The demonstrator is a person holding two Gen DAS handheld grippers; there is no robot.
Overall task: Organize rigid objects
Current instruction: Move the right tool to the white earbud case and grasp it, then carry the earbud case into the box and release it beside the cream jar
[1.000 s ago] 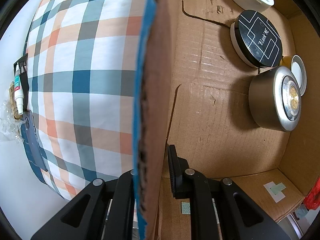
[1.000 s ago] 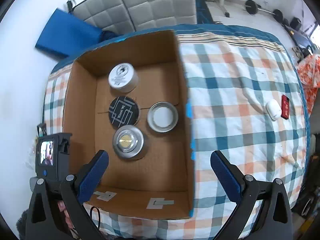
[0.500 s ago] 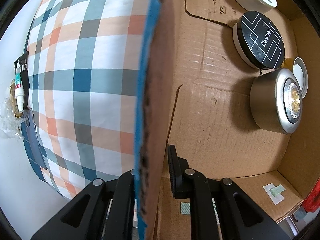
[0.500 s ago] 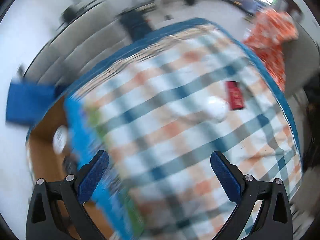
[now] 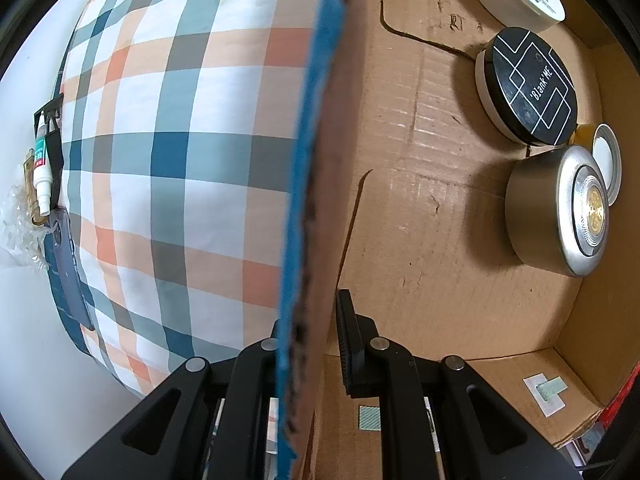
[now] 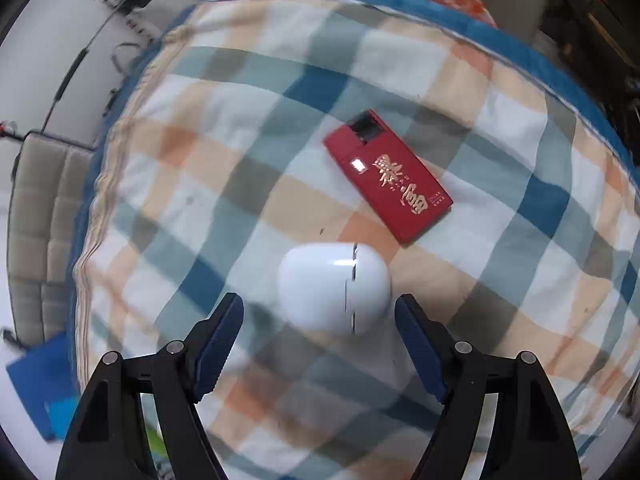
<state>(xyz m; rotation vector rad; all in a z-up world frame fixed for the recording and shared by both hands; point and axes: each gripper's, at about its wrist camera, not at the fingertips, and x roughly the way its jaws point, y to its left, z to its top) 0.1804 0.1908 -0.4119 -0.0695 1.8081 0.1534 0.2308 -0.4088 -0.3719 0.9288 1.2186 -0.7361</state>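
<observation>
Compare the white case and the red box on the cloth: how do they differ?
The white case is rounded, plain and glossy; the red box is flat, rectangular and carries gold characters. The white case lies between the right claw's open jaws, untouched; the red box lies beyond them, apart from the case. Both rest on the checked cloth, outside the cardboard box.

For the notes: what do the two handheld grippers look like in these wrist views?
Both are black plastic two-finger grippers with triangular cut-outs in the finger arms and silver pivot pins. The left gripper has black ribbed pads; the right gripper has dark blue ribbed pads. No cables, markings, hands or sleeves show in either view.
</observation>
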